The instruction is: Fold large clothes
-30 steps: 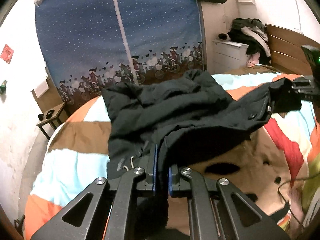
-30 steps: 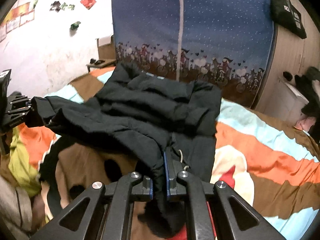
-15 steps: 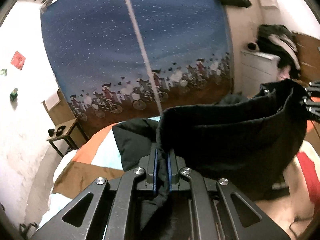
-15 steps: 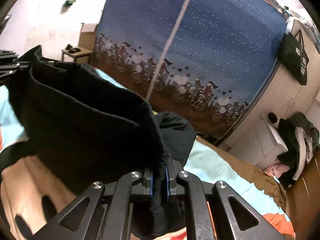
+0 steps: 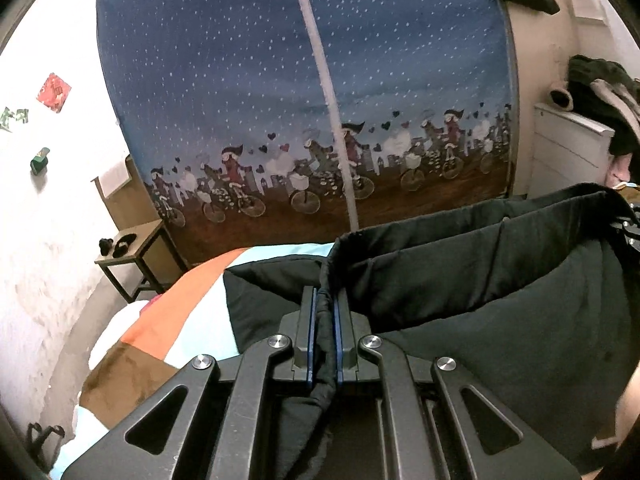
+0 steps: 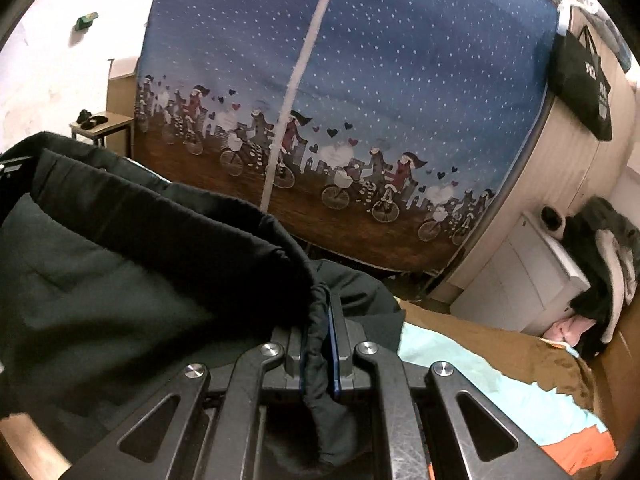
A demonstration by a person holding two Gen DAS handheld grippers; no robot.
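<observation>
A large black padded jacket [image 5: 480,280] hangs stretched in the air between my two grippers, above the bed. My left gripper [image 5: 325,300] is shut on one end of its edge. My right gripper [image 6: 323,304] is shut on the other end; the jacket [image 6: 120,280] fills the left of the right wrist view. The right gripper shows at the right edge of the left wrist view [image 5: 630,228]. The lower part of the jacket rests on the bed [image 5: 180,320].
The bed has a striped orange, blue and brown cover [image 6: 500,380]. A blue printed curtain [image 5: 304,100] hangs behind it. A small side table [image 5: 132,248] stands at the left. A white dresser [image 6: 532,276] with piled clothes [image 6: 608,248] stands at the right.
Both grippers have lifted the jacket up off the bed and pulled its edge taut between them. The views have tilted upward toward the curtain.
</observation>
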